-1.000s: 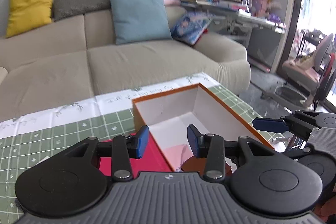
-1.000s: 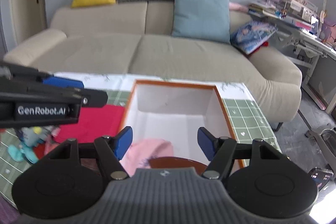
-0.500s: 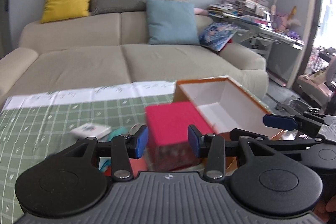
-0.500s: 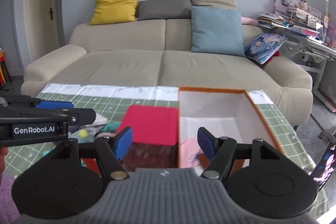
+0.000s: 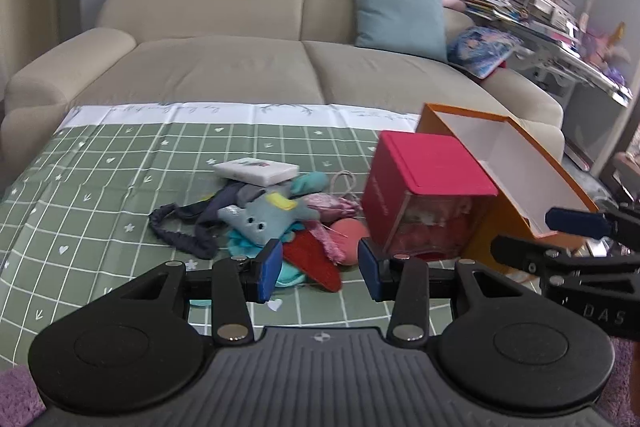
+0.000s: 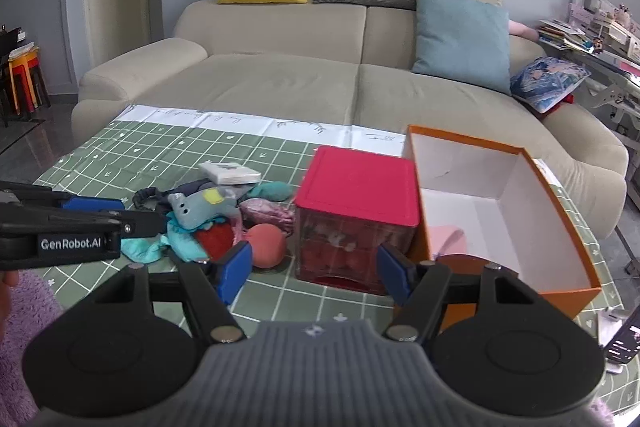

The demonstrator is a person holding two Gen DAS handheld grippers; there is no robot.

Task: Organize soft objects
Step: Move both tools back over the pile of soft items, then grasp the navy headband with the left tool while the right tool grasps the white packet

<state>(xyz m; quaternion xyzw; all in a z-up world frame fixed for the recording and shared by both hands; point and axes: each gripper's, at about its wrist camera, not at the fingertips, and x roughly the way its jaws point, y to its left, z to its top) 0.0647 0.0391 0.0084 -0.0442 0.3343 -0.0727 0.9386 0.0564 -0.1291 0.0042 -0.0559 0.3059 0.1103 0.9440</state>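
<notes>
The heap of soft things (image 5: 264, 223) lay on the green checked tabletop (image 5: 100, 179), just left of a red-lidded clear box (image 5: 428, 203); on top of it was a grey-blue plush toy (image 5: 260, 213), with a dark elastic headband (image 5: 180, 227) at its left, a salmon ball (image 5: 348, 233) at its right and a red felt piece (image 5: 312, 259) at the near edge. A flat white packet (image 5: 256, 169) rested on the far side of the heap. The left claw (image 5: 318, 269) hovered before the heap with its jaws released and nothing between them; the right claw (image 6: 314, 269) was also released and empty, in front of the red-lidded box. The step in hand seemed to be the approach for picking one more soft item, since the open orange box (image 6: 560, 219) beside the red-lidded one already had a pink cloth (image 6: 448, 241) inside. The next move probably called for lowering the left claw onto one loose item, perhaps the plush toy, and closing on it alone, because the things overlapped and could come up together. To the left of the heap the tabletop was free; on the right the two boxes stood close together, and the near edge was just below both claws.
</notes>
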